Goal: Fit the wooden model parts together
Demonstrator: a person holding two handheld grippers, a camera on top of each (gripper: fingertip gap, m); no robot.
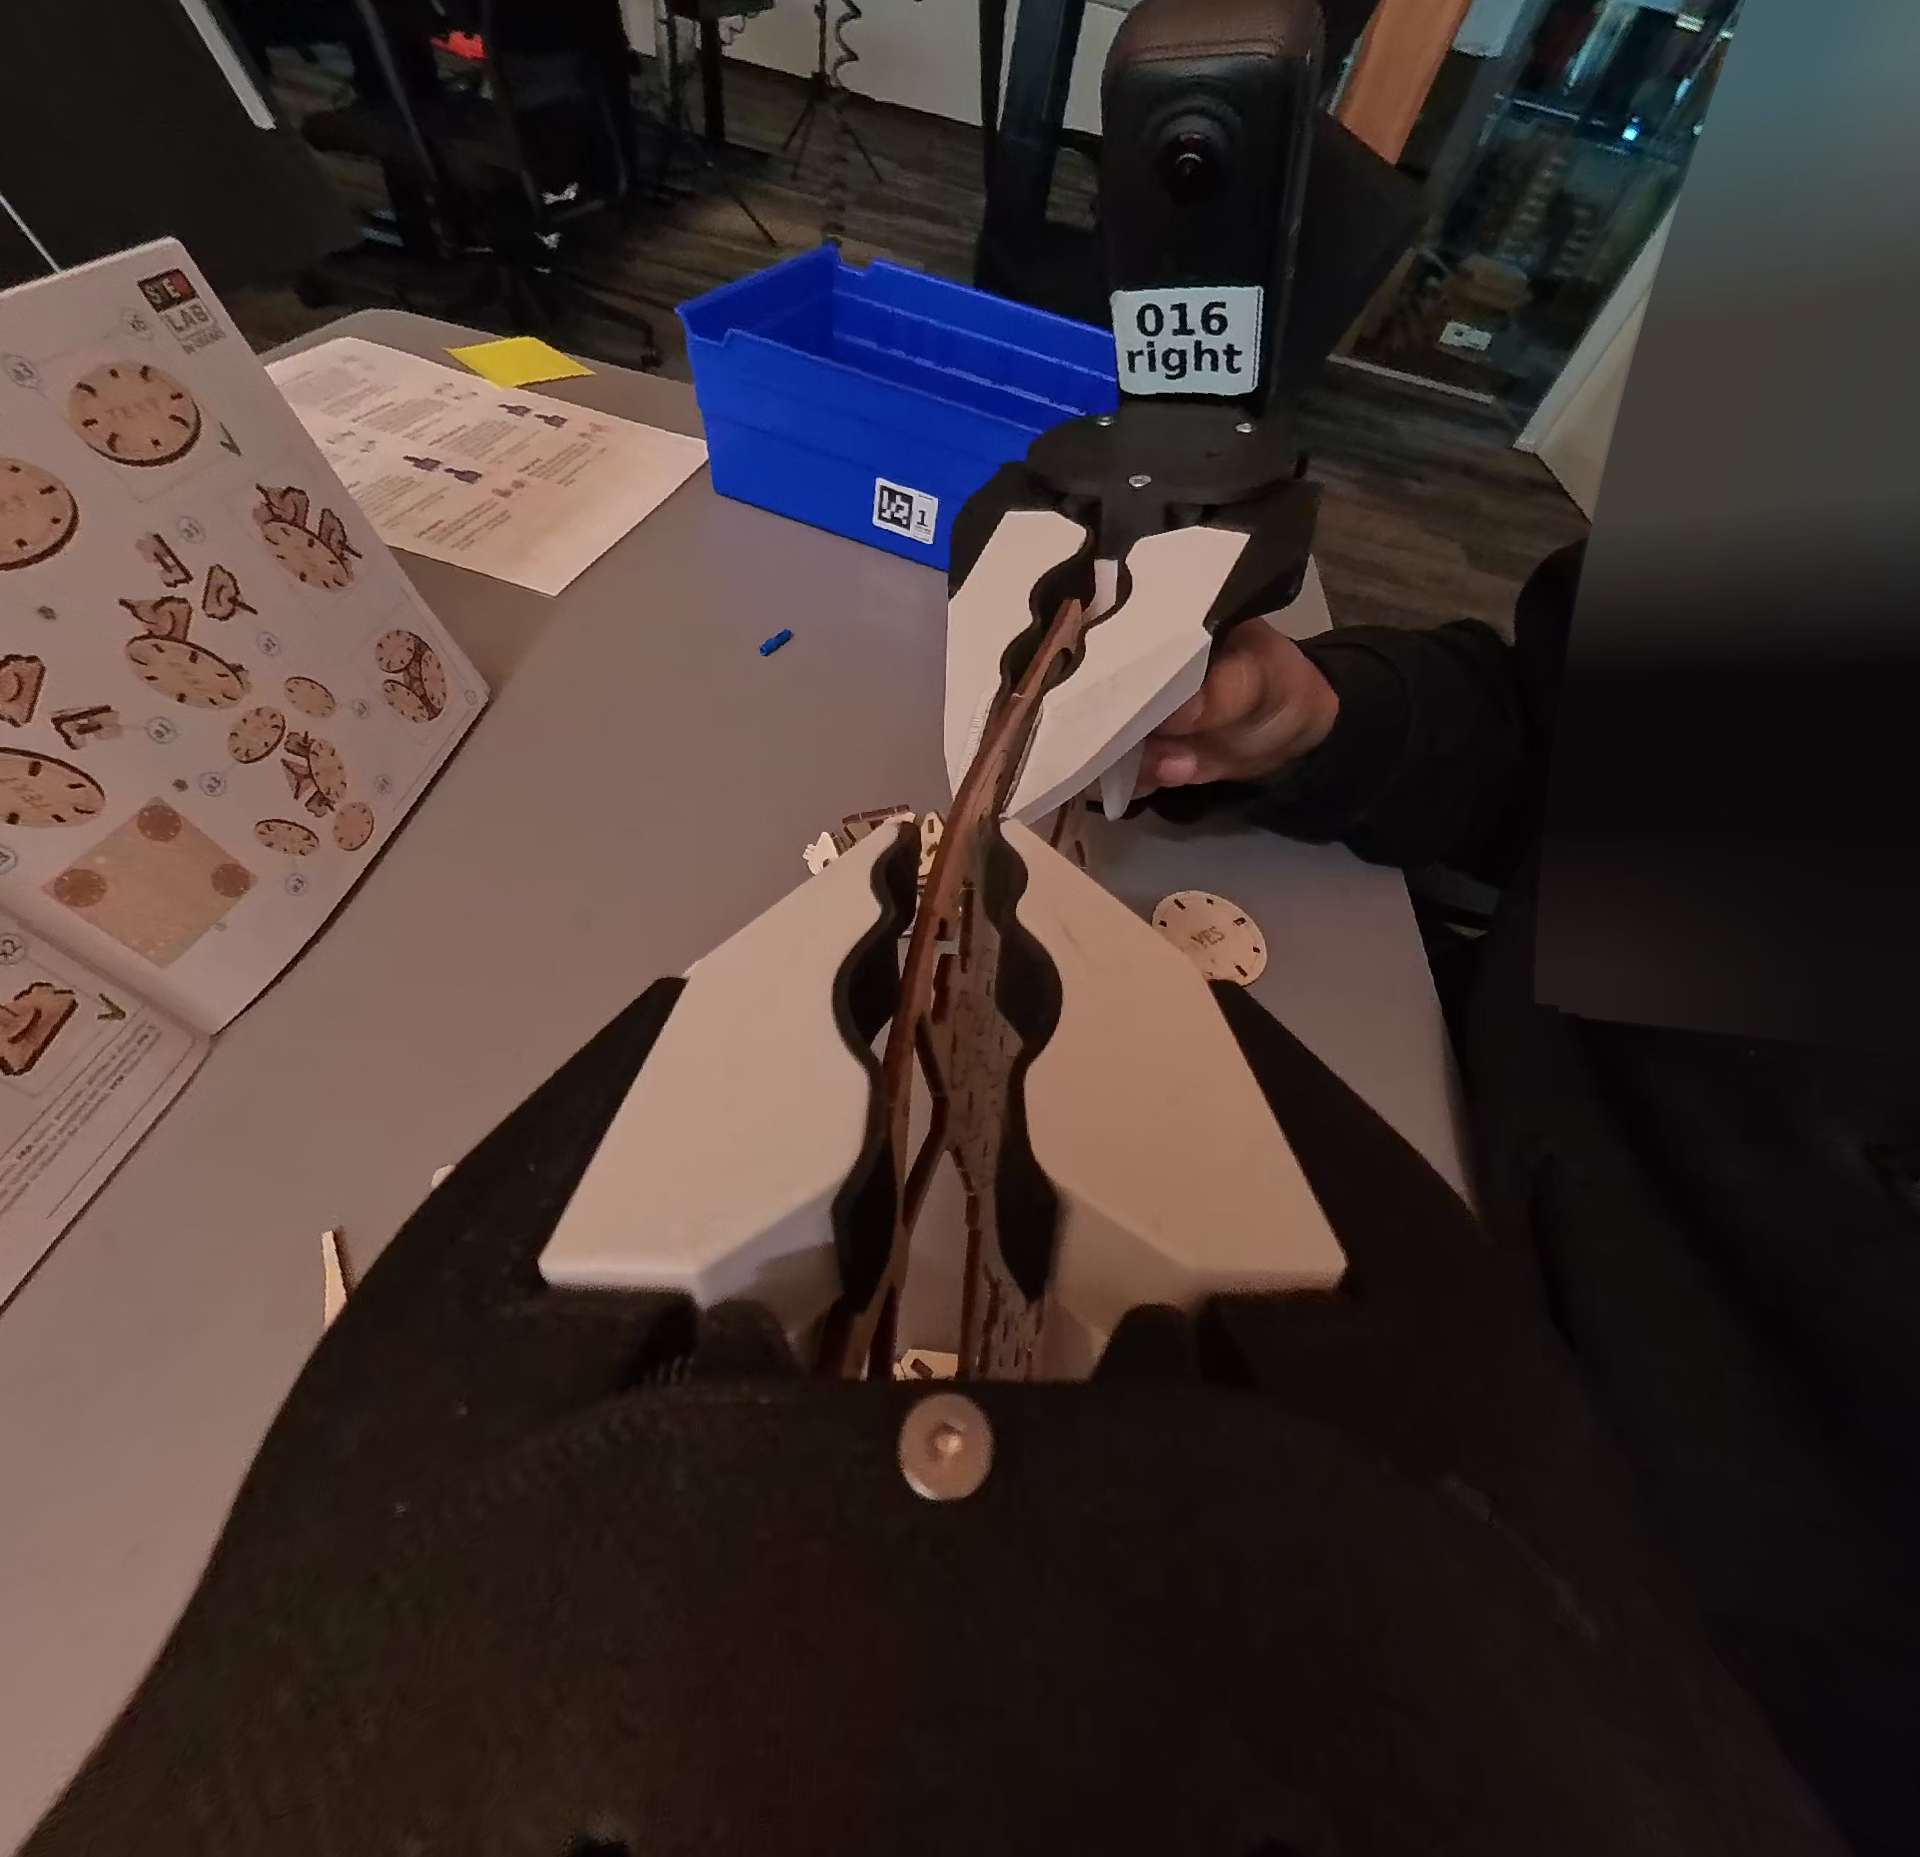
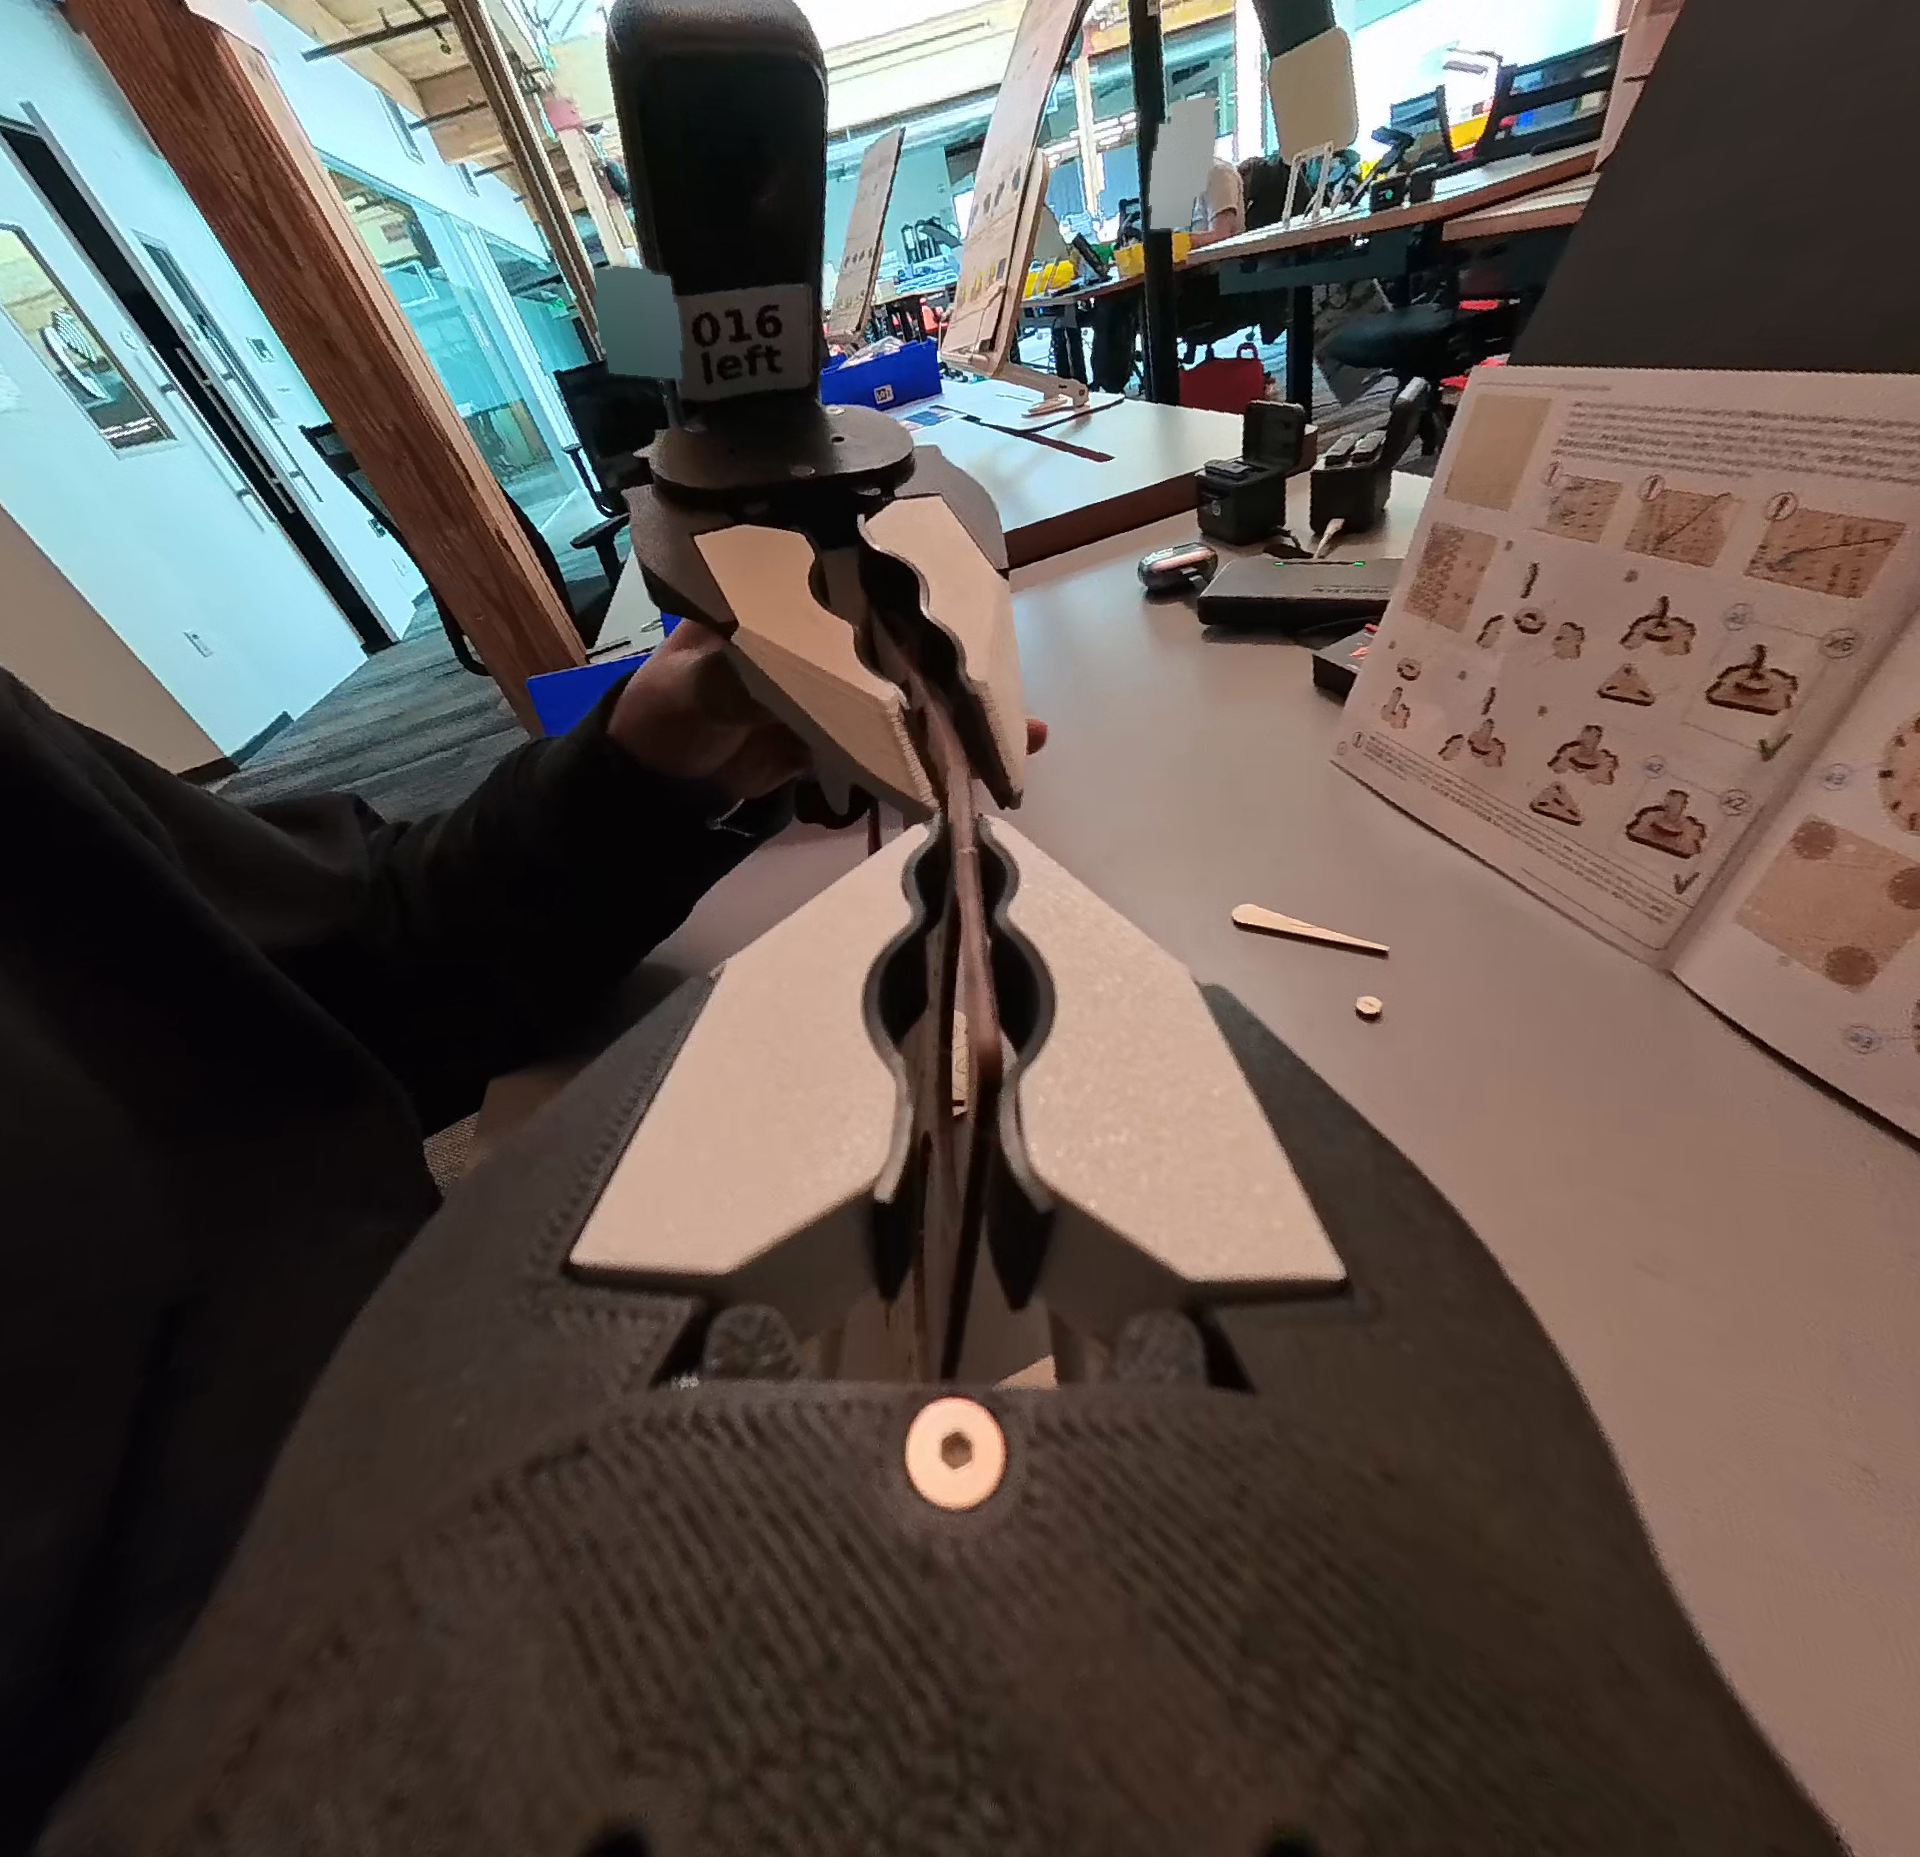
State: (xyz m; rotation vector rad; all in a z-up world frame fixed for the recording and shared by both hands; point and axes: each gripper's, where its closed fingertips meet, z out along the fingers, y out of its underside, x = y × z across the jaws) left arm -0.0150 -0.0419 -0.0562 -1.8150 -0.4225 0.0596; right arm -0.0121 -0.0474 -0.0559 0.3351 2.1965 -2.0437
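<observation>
Thin brown laser-cut wooden sheet [image 1: 940, 986] — held on edge above the grey table [image 1: 582, 768], gripped from both ends.
Left gripper [image 1: 951, 857] and right gripper [image 2: 961, 857], tip to tip, each have their white fingers nearly closed, pressing the sheet; a round wooden disc [image 1: 1210, 934], blue bin [image 1: 883, 394] and instruction booklet [image 1: 197, 612] lie around.

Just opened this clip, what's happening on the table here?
A person has a handheld gripper in each hand, facing each other above a grey table. Both the left gripper and the right gripper have their jaws closed on the same thin brown laser-cut wooden sheet, held on edge between them. An open instruction booklet and a blue bin stand nearby.
</observation>
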